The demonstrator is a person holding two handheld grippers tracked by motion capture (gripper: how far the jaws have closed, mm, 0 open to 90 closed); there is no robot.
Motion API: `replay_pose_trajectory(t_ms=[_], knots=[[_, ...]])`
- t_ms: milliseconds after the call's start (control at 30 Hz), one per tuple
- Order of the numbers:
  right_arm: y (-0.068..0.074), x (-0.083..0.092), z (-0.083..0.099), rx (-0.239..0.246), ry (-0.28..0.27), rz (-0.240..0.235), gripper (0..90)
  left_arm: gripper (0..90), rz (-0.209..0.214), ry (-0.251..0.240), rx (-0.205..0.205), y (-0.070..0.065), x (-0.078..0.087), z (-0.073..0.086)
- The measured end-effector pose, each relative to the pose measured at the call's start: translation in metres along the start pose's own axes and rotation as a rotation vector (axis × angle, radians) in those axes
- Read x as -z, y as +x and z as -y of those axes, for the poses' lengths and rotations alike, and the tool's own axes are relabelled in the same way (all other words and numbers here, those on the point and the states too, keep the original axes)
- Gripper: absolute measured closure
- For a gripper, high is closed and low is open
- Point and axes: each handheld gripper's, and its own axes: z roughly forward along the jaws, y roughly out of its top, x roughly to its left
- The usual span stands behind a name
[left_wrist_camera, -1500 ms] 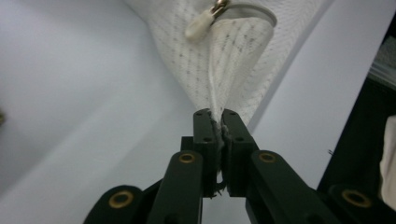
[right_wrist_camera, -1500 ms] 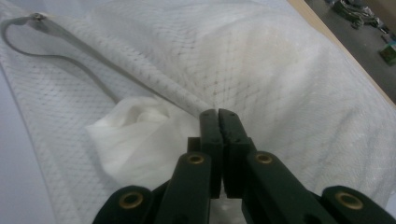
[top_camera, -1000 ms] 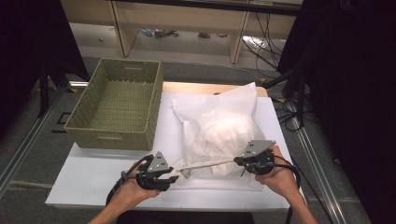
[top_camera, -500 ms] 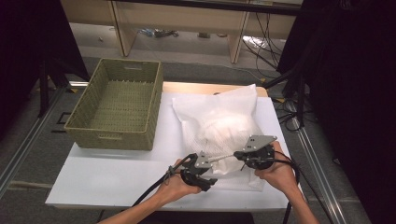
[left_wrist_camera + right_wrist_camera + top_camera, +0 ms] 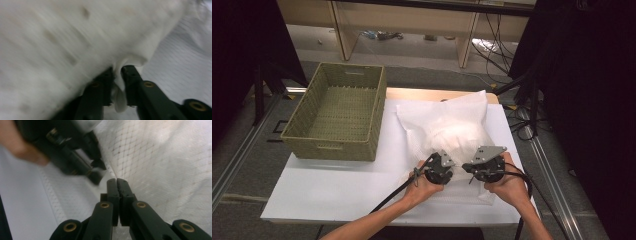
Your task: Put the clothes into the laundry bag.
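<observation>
Here the left gripper (image 5: 117, 82), whose jaws have just been closing, pinches a fold of the white mesh bag (image 5: 452, 132), the right gripper (image 5: 117, 195) clamps the bag's near edge just beside it, right of the wicker basket (image 5: 337, 112).

light: bright on table (image 5: 337, 190), dark sides | blur: bag (image 5: 62, 37) smeared, left gripper (image 5: 98, 178) unsharp

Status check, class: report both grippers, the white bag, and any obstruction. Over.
Left gripper just closed on white bag fabric. Right gripper shut at bag's near edge. Basket apart, left.
</observation>
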Motion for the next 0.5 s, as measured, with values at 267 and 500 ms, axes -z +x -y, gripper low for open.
replay_pose_trajectory(t_ms=[267, 500], knots=[[-0.002, -0.008, -0.010, -0.011, 0.010, 0.012, 90.0, 84.8, -0.214, -0.082, 0.001, 0.037, 0.002, -0.021], [0.000, -0.026, -0.015, -0.005, 0.033, -0.028, 90.0, 75.6, -0.193, -0.027, 0.055, 0.048, -0.006, -0.001]])
